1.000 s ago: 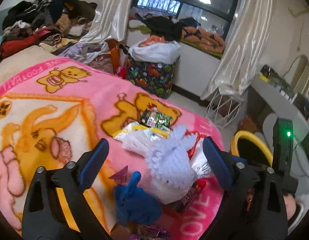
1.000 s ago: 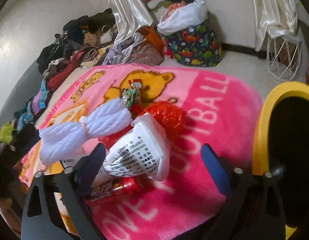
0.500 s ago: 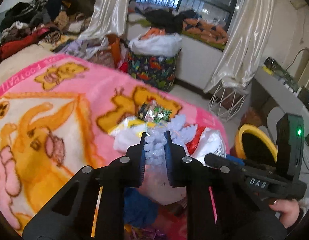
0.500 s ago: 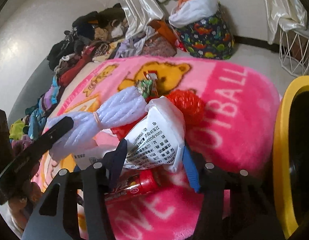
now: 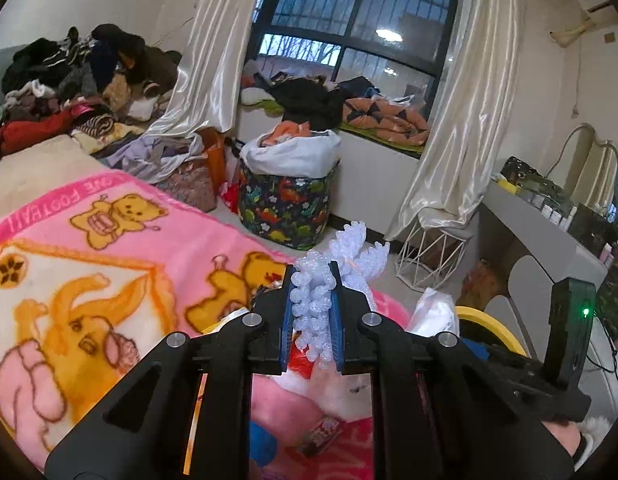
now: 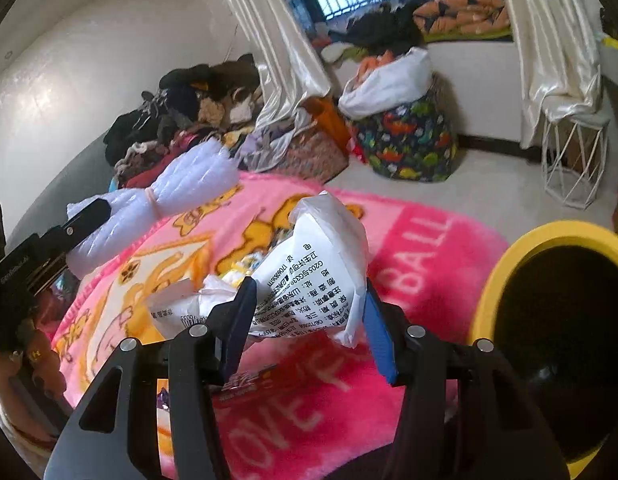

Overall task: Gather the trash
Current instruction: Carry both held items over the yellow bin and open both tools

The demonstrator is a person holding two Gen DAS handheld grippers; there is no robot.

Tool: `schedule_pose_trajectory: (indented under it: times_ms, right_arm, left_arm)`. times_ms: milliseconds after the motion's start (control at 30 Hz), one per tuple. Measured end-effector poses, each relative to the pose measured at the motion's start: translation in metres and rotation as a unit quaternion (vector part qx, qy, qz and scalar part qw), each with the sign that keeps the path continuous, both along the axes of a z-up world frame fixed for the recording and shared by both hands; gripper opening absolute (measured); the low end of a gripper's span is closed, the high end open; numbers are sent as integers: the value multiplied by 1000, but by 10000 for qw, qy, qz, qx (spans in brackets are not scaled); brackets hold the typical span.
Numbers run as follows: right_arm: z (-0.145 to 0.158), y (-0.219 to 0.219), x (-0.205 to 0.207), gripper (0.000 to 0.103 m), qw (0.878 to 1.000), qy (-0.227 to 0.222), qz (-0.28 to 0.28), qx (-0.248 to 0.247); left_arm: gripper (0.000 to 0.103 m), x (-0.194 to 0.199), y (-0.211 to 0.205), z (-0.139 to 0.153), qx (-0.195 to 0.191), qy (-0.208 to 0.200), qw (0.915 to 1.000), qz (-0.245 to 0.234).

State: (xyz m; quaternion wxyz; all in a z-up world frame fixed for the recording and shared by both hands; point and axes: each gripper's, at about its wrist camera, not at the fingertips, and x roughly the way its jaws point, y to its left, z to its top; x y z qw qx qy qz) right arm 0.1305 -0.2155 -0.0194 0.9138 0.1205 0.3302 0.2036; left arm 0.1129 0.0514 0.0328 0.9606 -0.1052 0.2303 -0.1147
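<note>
Trash: we've got both bits clear of the blanket [image 6: 421, 256]. L gripper [image 5: 311, 316] pinches the foam bundle [image 5: 315, 300] tight at its middle; R gripper [image 6: 309, 320] clamps the white bag [image 6: 321, 264], w/ the yellow bin [image 6: 505, 264] just beside, prob next stop.

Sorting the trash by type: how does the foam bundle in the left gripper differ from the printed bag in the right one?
The foam bundle is pale lilac, ribbed and tied at its middle with a band; the printed bag is white, crumpled and covered in black text. The left gripper squeezes the bundle thin; the right gripper holds the bag wider. Both are clamped.
</note>
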Motion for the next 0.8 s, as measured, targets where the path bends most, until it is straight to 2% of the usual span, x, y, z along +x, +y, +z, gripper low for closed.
schedule_pose_trajectory:
  times_ms: [367,800]
  right_arm:
    - [10,-69,-21,50,9975,-170,-689,55]
    - [7,-146,-48,50,9867,-288,-1600,7]
  left_arm:
    - [10,-4,-48,3,37,11,9990,-438]
    - [10,-9,-106,-1,239,-5,9949,-982]
